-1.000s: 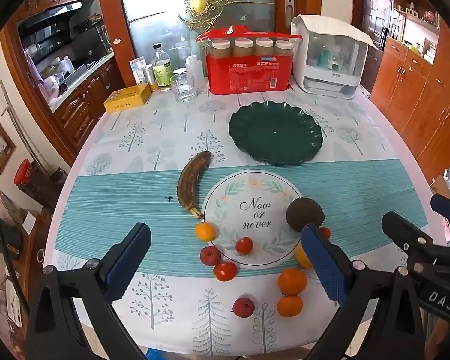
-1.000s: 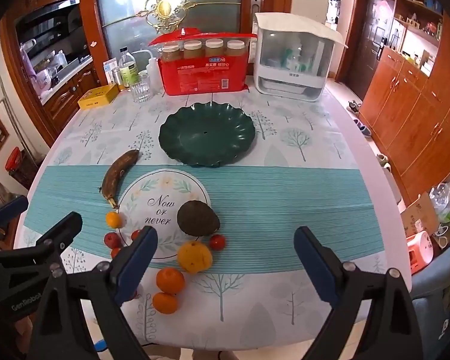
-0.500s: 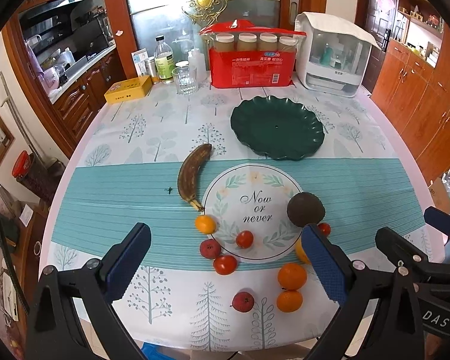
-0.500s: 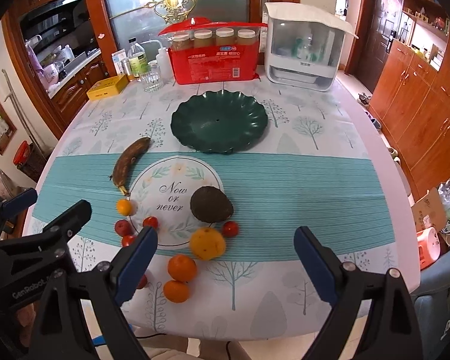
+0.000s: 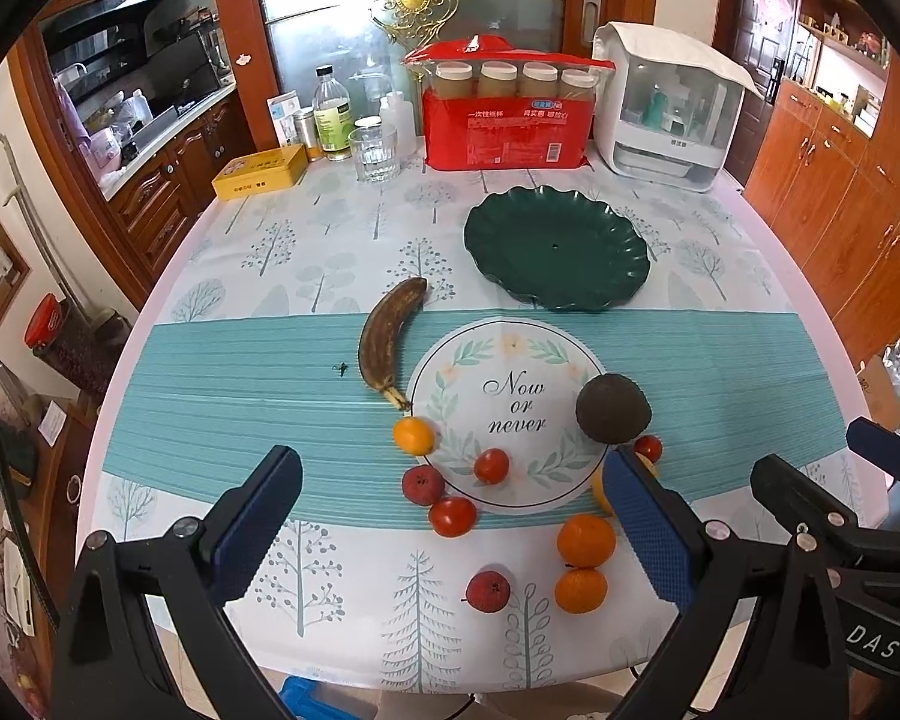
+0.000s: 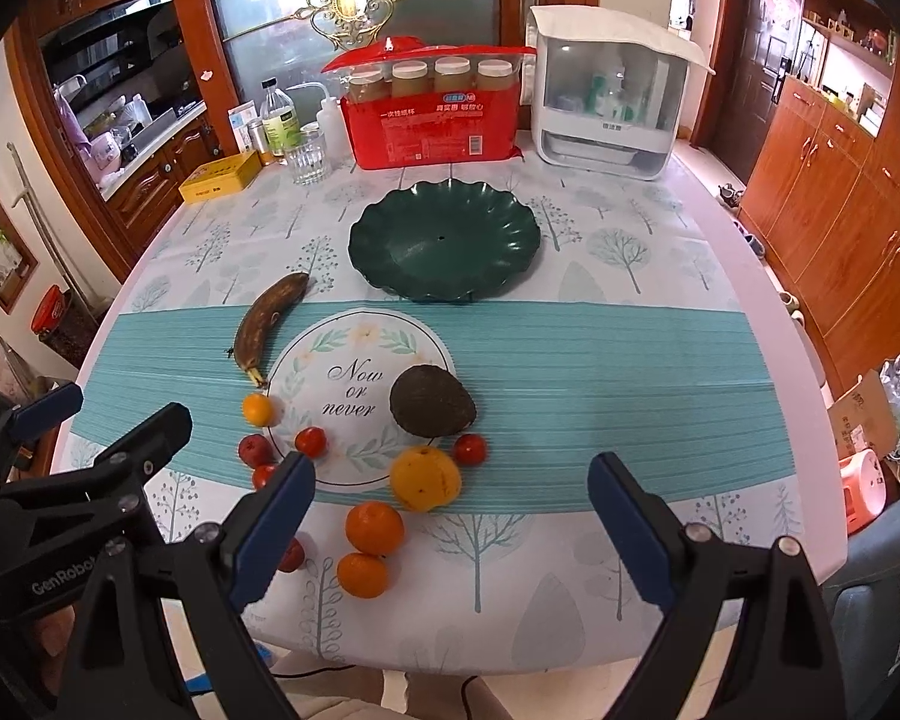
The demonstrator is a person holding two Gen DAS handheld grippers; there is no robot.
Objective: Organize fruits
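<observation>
An empty dark green plate [image 5: 557,247] [image 6: 444,247] sits past the middle of the table. A brown banana [image 5: 389,331] [image 6: 270,315], a dark avocado [image 5: 613,408] [image 6: 432,401], a yellow orange [image 6: 425,477], several tangerines [image 5: 585,540] [image 6: 374,528] and small red fruits [image 5: 491,465] [image 6: 309,441] lie on the near tablecloth. My left gripper [image 5: 450,528] is open and empty above the near edge. My right gripper [image 6: 450,525] is open and empty, to its right.
At the far end stand a red pack of jars [image 5: 505,114], a white dish box [image 5: 669,105], a glass [image 5: 377,151], bottles [image 5: 332,115] and a yellow tin [image 5: 259,171]. Wooden cabinets [image 6: 840,192] line the right side. The table edge [image 6: 804,360] curves on the right.
Both grippers have pulled back and risen slightly, so the table looks farther away. The fruits and plate have not moved. Both stay open.
</observation>
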